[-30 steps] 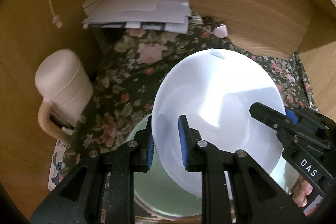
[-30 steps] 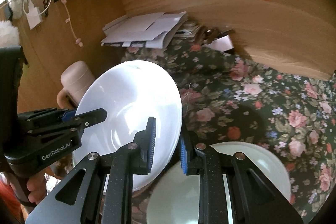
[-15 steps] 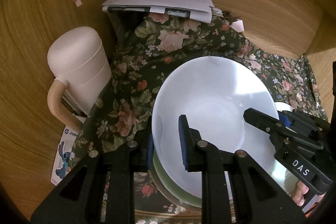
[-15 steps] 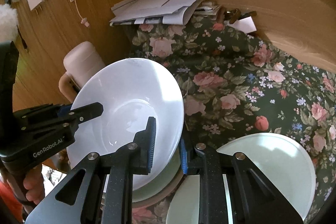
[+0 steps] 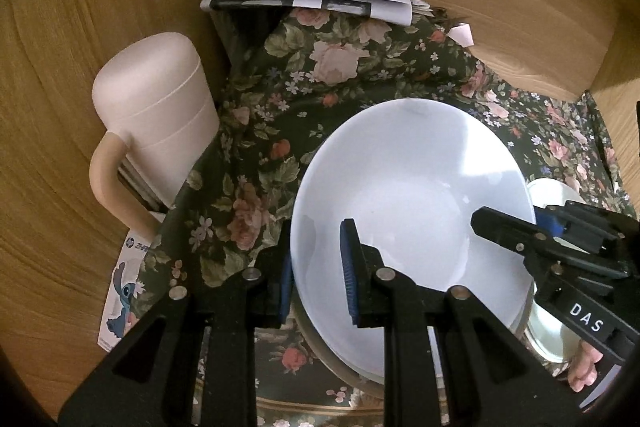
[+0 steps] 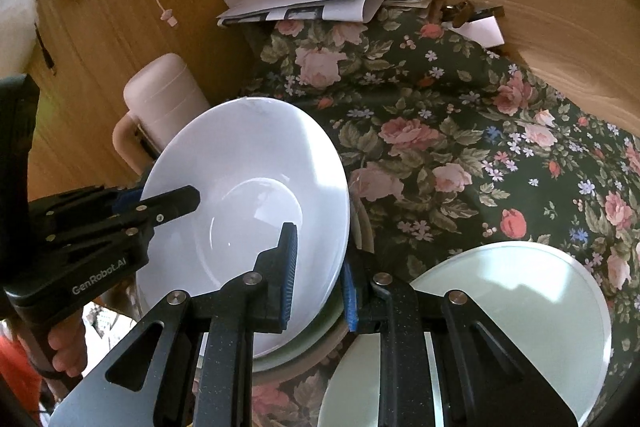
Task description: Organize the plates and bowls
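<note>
Left gripper [image 5: 316, 273], right gripper [image 6: 318, 277]: fingers clamped on white bowl [image 5: 412, 211] rim.

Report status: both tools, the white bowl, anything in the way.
Left tool and right tool both shut on white bowl rim, opposite sides. Bowl over stacked dishes on floral cloth. Pale green plate close right, mug left.

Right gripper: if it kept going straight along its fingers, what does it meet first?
The right gripper is already clamped on the white bowl rim, so the bowl moves with it. Beyond that, its line looks to run down onto the floral cloth, probably before the wooden back wall; depth is unclear.
</note>
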